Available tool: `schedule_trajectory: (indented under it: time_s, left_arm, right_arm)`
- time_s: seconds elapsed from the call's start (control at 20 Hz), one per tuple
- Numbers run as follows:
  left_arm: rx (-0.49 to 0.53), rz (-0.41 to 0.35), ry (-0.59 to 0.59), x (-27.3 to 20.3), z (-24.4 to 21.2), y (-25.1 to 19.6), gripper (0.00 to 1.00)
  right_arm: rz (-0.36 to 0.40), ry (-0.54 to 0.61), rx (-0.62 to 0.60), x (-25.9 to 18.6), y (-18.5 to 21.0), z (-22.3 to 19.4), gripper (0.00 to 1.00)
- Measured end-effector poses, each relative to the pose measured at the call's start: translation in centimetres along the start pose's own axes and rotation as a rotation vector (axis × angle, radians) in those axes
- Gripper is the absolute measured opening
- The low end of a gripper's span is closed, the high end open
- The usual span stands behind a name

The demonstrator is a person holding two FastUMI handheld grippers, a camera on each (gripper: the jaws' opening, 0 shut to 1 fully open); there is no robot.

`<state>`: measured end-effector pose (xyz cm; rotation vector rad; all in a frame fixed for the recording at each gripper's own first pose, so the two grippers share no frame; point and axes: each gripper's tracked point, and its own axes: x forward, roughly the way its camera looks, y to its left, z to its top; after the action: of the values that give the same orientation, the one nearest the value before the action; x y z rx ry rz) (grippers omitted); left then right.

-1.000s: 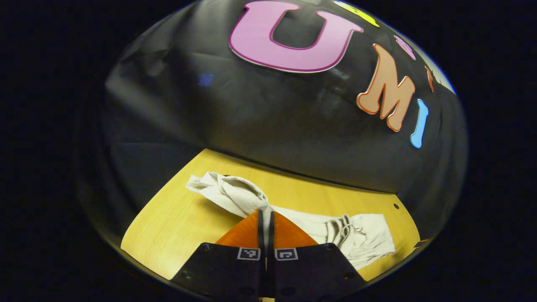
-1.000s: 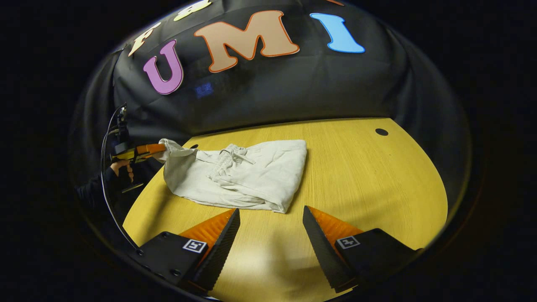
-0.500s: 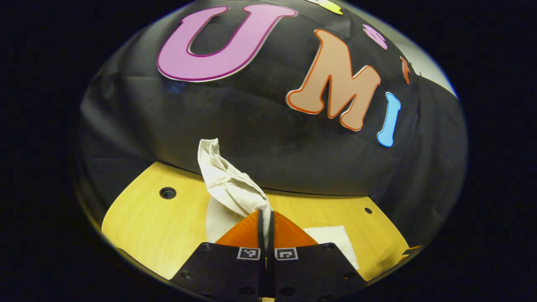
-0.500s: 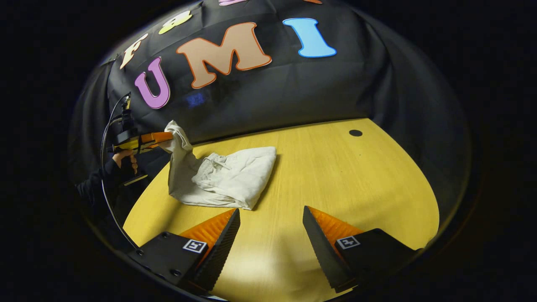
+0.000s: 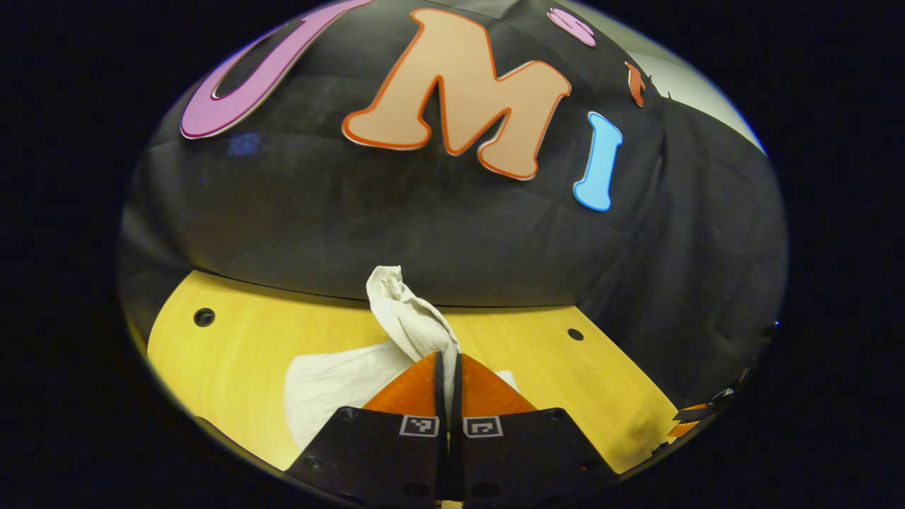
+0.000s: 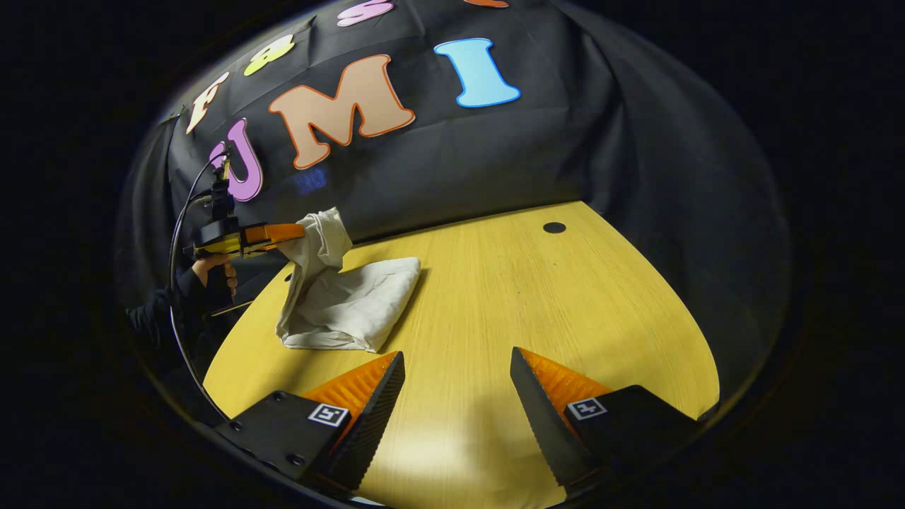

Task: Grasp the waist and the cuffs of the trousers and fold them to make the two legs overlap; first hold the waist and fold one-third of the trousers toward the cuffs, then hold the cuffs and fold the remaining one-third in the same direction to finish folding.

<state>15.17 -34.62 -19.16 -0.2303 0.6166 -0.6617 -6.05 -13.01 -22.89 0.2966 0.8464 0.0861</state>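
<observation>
In the left gripper view, I am seeing pale, crumpled trousers [image 5: 332, 382] lying on the tabletop [image 5: 233, 353] under my left claw [image 5: 448, 367], which is pinching a twisted bunch of cloth rising ahead of its closed tips.

In the right gripper view, my right claw [image 6: 456, 385] is gaping wide, gripping nothing, and the folded trousers [image 6: 350, 307] are lying ahead-left of it, running away from it.

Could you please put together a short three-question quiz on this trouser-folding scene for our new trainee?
1. True or false: the right gripper is open above bare table.
2. What does the left gripper pinch?
3. The rest of the trousers: A) lies on the table, B) hangs clear of it?

Key: 1 true; 2 a bunched end of the trousers, lifted; 3 A.
</observation>
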Motion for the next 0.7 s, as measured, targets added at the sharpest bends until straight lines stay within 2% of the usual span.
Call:
schedule_trajectory:
  time_s: [0.2, 0.4, 0.5, 0.55, 0.6, 0.65, 0.7]
  left_arm:
    - [0.053, -0.044, 0.094, 2.3, -4.1, -3.4, 0.0]
    - [0.104, -0.042, 0.218, 3.8, -9.8, -4.7, 0.0]
    - [0.129, -0.036, 0.251, 3.0, -11.4, -4.9, 0.0]
    - [0.126, -0.057, 0.261, 2.8, -11.9, -5.3, 0.02]
    - [0.112, -0.093, 0.263, 2.4, -11.7, -6.1, 0.06]
    - [0.099, -0.121, 0.27, 2.2, -12.0, -6.8, 0.15]
    - [0.097, -0.127, 0.269, 1.9, -11.9, -7.1, 0.43]
  right_arm:
    - [-0.02, 0.007, 0.023, -0.7, -2.3, -0.6, 0.96]
    - [-0.034, 0.001, 0.021, -1.2, -3.7, -0.5, 0.96]
    - [-0.032, -0.007, 0.021, -1.3, -3.8, -0.1, 0.96]
    - [-0.031, -0.011, 0.02, -1.2, -3.8, 0.2, 0.96]
    - [-0.027, -0.015, 0.02, -1.0, -3.7, 0.6, 0.96]
    - [-0.023, -0.018, 0.019, -0.8, -3.6, 0.8, 0.96]
    - [-0.016, -0.02, 0.017, -0.7, -3.3, 0.9, 0.96]
